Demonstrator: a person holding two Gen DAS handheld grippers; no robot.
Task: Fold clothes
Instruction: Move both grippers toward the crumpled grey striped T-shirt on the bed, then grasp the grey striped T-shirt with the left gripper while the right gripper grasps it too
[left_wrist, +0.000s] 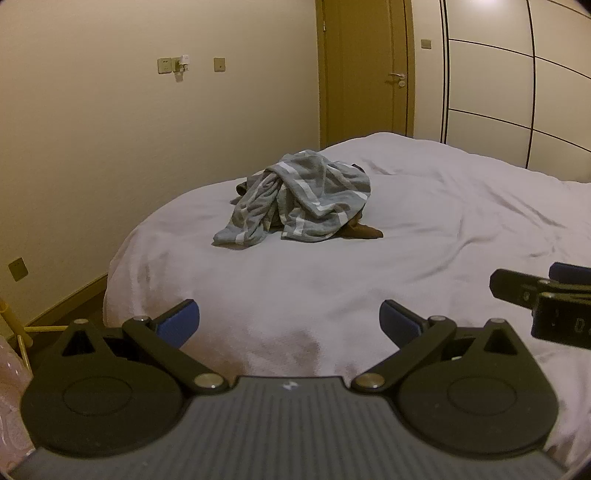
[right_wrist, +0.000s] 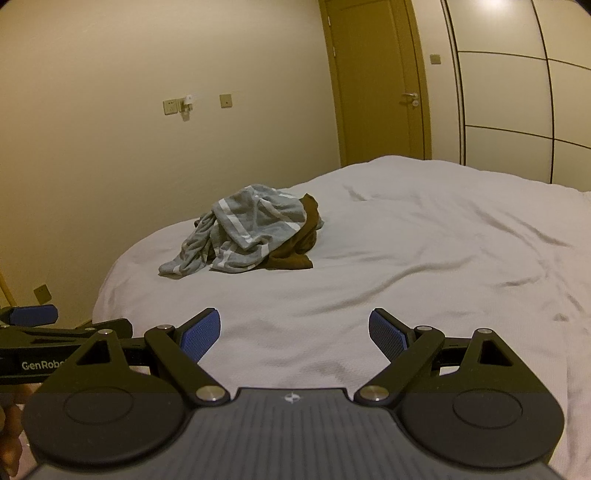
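- The clothes lie in one crumpled heap on the bed (left_wrist: 369, 295): a grey garment with white stripes (left_wrist: 306, 195) is draped over a brown garment (right_wrist: 295, 251), of which only an edge shows. Nothing in the heap is folded.
- Left claw (left_wrist: 289, 321): jaws spread wide, nothing between the blue pads.
- Right claw (right_wrist: 294, 334): likewise released and empty — it also shows at the right edge of the left view, so the two are held side by side over the near edge of the bed.
- The heap lies ahead of both claws and well apart from them, near the bed's left side. It sits almost straight ahead of the left claw and off to the left of the right one, so I judge the left nearer.
- The grey garment trails a loose end toward the near left — the heap's long axis runs roughly that way.
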